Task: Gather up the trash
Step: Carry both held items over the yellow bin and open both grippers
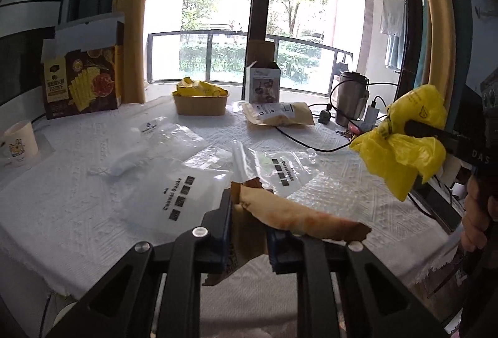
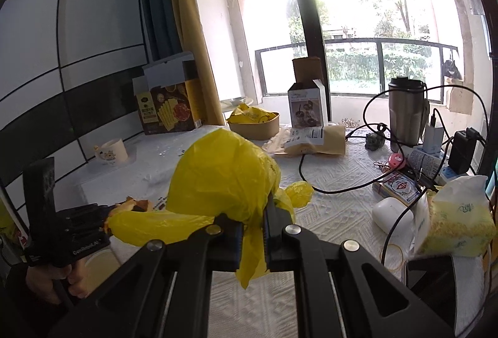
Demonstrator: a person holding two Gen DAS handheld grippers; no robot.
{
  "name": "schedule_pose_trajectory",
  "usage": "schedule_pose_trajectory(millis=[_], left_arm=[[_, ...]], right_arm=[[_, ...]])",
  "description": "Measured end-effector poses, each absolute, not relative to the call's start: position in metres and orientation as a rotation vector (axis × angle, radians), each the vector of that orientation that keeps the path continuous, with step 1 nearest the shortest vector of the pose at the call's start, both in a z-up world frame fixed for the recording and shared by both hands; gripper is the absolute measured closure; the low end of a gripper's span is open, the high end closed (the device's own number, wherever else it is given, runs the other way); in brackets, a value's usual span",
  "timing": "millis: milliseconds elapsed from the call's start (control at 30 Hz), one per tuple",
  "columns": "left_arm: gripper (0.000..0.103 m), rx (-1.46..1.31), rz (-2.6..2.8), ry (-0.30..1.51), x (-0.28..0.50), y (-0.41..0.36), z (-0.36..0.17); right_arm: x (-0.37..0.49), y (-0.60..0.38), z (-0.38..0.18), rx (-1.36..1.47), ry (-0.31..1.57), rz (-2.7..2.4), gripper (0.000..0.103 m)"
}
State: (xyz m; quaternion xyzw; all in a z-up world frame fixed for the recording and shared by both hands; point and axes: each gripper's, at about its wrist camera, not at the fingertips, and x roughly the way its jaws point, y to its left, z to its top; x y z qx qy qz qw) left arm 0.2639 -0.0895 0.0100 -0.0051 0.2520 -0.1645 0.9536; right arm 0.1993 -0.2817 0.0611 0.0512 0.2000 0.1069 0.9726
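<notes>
Brown wrapper (image 1: 280,213) pinched in left gripper (image 1: 249,232), yellow bag (image 2: 224,179) clamped in right gripper (image 2: 252,232)

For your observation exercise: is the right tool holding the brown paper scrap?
No, the right tool grips a crumpled yellow plastic bag.

My yellow plastic bag (image 2: 224,179) hides much of the table behind it; the cracker box (image 1: 82,79) print is too small to read
</notes>
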Motion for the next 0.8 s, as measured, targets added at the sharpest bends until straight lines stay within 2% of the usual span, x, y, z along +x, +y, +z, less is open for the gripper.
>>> schedule_pose_trajectory(millis=[800], left_arm=[[0.086,-0.039,-0.234,0.423,0.158,-0.004,0.018]], right_arm=[[0.138,-0.198,0.073,0.045,0.337,0.322,0.094]])
